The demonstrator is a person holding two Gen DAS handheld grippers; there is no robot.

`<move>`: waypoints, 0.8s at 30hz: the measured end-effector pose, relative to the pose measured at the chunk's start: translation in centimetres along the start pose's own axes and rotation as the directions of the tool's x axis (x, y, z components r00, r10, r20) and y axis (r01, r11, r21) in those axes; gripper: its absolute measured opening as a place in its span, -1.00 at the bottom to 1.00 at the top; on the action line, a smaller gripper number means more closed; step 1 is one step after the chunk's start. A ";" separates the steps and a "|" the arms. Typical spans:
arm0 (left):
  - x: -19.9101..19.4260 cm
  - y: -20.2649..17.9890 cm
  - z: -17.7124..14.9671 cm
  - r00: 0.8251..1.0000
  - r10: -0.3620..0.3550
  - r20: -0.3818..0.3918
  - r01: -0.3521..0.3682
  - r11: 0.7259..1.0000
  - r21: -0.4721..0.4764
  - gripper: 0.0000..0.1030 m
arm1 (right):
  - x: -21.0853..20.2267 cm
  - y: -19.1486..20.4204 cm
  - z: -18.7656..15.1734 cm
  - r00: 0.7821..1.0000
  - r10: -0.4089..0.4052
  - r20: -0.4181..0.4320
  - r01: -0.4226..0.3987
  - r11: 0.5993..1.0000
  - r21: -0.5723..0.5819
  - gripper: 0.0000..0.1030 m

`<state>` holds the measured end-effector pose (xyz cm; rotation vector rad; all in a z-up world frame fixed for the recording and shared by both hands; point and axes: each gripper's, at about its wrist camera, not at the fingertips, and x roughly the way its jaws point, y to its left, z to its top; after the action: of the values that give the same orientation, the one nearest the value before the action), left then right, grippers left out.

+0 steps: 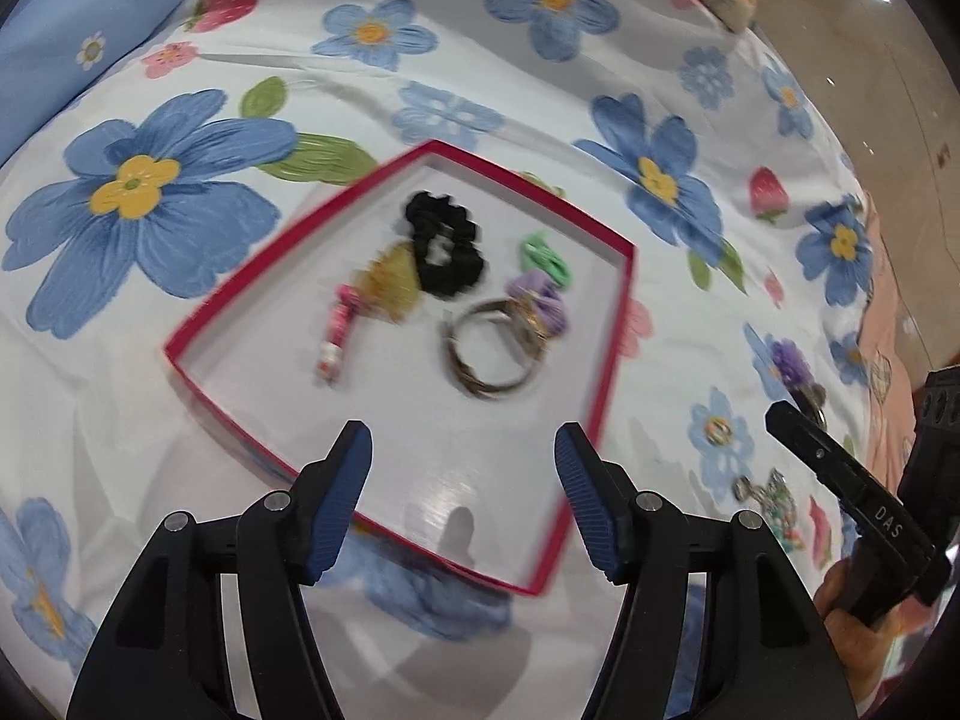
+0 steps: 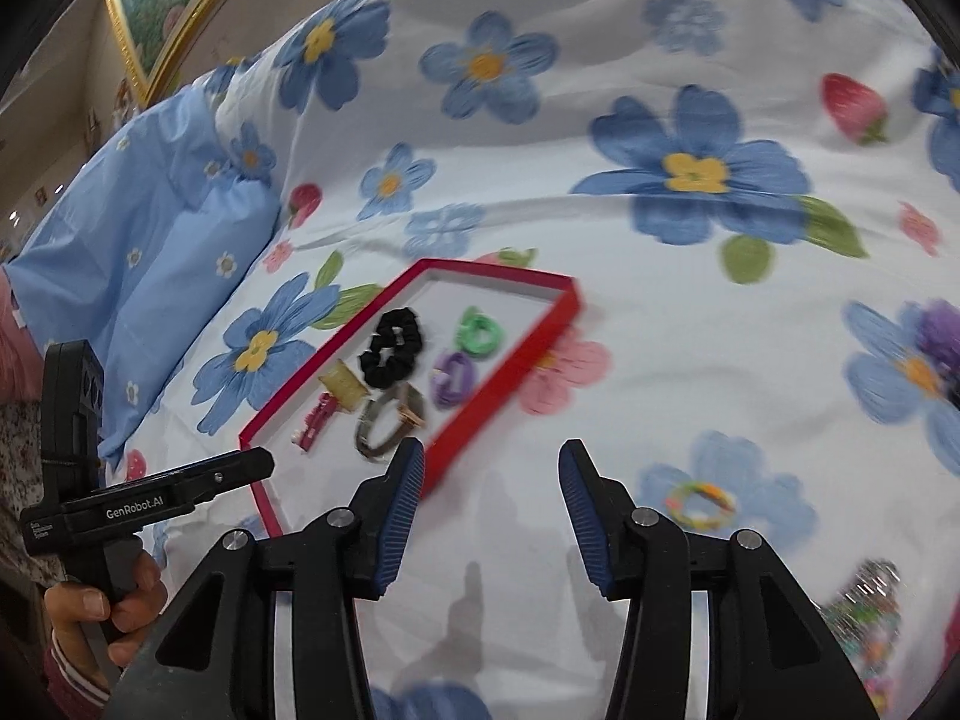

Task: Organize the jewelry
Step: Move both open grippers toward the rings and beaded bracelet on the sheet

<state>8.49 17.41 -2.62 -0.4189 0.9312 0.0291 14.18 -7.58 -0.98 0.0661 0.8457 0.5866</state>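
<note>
A red-rimmed tray (image 1: 618, 324) (image 2: 564, 309) lies on the floral bedsheet. In it are a black scrunchie (image 1: 444, 246) (image 2: 390, 357), a green hair tie (image 1: 543, 258) (image 2: 480, 333), a purple hair tie (image 1: 537, 303) (image 2: 453, 381), a metal bangle (image 1: 489, 354) (image 2: 387, 423), a gold piece (image 1: 390, 282) (image 2: 345, 390) and a pink clip (image 1: 336, 336) (image 2: 315, 420). My left gripper (image 1: 462, 456) is open and empty over the tray's near part. My right gripper (image 2: 492, 474) is open and empty just right of the tray. A multicoloured ring (image 2: 702, 504) and a bead pile (image 2: 864, 618) lie on the sheet to its right.
A purple scrunchie (image 2: 942, 330) (image 1: 792, 360) lies on the sheet at the right. A blue pillow (image 2: 138, 228) sits at the left. The other handheld gripper shows in each view, in the left wrist view (image 1: 852, 480) and the right wrist view (image 2: 150, 498).
</note>
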 end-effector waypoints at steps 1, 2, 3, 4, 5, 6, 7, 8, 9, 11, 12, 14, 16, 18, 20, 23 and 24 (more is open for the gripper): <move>0.0 -0.6 -0.2 1.000 -0.008 -0.004 0.008 1.000 0.011 0.22 | -0.9 -0.6 -0.4 1.000 -0.004 0.008 0.004 1.000 0.011 -0.05; 0.0 -1.2 -0.4 1.000 -0.013 -0.008 0.014 1.000 0.021 0.22 | -1.5 -1.1 -0.7 1.000 -0.012 0.014 0.011 1.000 0.017 -0.05; 0.0 -1.9 -0.6 1.000 -0.019 -0.012 0.019 0.999 0.035 0.22 | -2.2 -1.6 -1.1 1.000 -0.024 0.018 0.023 0.999 0.025 -0.05; 0.0 -2.5 -0.8 1.000 -0.025 -0.015 0.025 0.999 0.046 0.22 | -2.6 -2.0 -1.4 0.999 -0.030 0.021 0.029 0.999 0.030 -0.05; 0.0 -3.2 -1.0 0.999 -0.034 -0.018 0.035 0.998 0.055 0.22 | -3.3 -2.6 -1.8 0.999 -0.039 0.026 0.038 0.998 0.040 -0.05; 0.0 -3.6 -1.1 0.999 -0.042 -0.021 0.043 0.997 0.062 0.22 | -4.0 -3.2 -2.3 0.998 -0.050 0.029 0.048 0.998 0.051 -0.05; 0.1 -4.2 -1.3 0.998 -0.049 -0.025 0.051 0.996 0.073 0.22 | -4.5 -3.8 -2.7 0.998 -0.058 0.032 0.056 0.996 0.064 -0.04; 0.1 -4.8 -1.5 0.998 -0.055 -0.028 0.057 0.995 0.085 0.22 | -4.9 -4.2 -3.1 0.997 -0.065 0.035 0.063 0.995 0.075 -0.05; 0.1 -5.3 -1.6 0.998 -0.061 -0.031 0.064 0.994 0.094 0.22 | -5.7 -5.1 -3.7 0.996 -0.080 0.041 0.075 0.993 0.096 -0.04; 0.3 -6.4 -2.0 0.996 -0.073 -0.042 0.077 0.990 0.116 0.22 | -6.7 -6.3 -4.5 0.994 -0.101 0.046 0.094 0.988 0.124 -0.05; 0.4 -6.8 -2.2 0.996 -0.075 -0.047 0.081 0.989 0.126 0.22 | -7.3 -7.1 -5.0 0.992 -0.113 0.049 0.105 0.984 0.142 -0.05; 0.7 -8.0 -2.7 0.994 -0.085 -0.063 0.093 0.985 0.148 0.22 | -8.3 -8.2 -5.7 0.989 -0.135 0.053 0.125 0.978 0.165 -0.04; 1.1 -9.1 -3.2 0.993 -0.090 -0.080 0.103 0.980 0.168 0.22 | -9.3 -9.5 -6.4 0.986 -0.159 0.060 0.145 0.971 0.189 -0.05; 1.5 -10.4 -3.7 0.991 -0.095 -0.095 0.112 0.975 0.192 0.22 | -10.3 -10.6 -7.1 0.981 -0.183 0.067 0.165 0.963 0.211 -0.05; 2.0 -11.7 -4.2 0.989 -0.098 -0.112 0.121 0.968 0.220 0.22 | -11.2 -11.9 -7.8 0.977 -0.202 0.066 0.181 0.954 0.237 -0.05; 2.7 -13.7 -4.7 0.985 -0.108 -0.132 0.140 0.955 0.260 0.22 | -12.2 -13.4 -8.7 0.971 -0.231 0.063 0.207 0.942 0.263 -0.05; 2.8 -14.2 -4.9 0.985 -0.110 -0.135 0.143 0.952 0.272 0.22 | -12.6 -13.9 -8.9 0.969 -0.240 0.063 0.214 0.938 0.272 -0.05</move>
<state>9.31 2.11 -2.59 -0.2171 1.0073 -0.2460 7.66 -27.23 -2.23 0.2344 0.8209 0.2485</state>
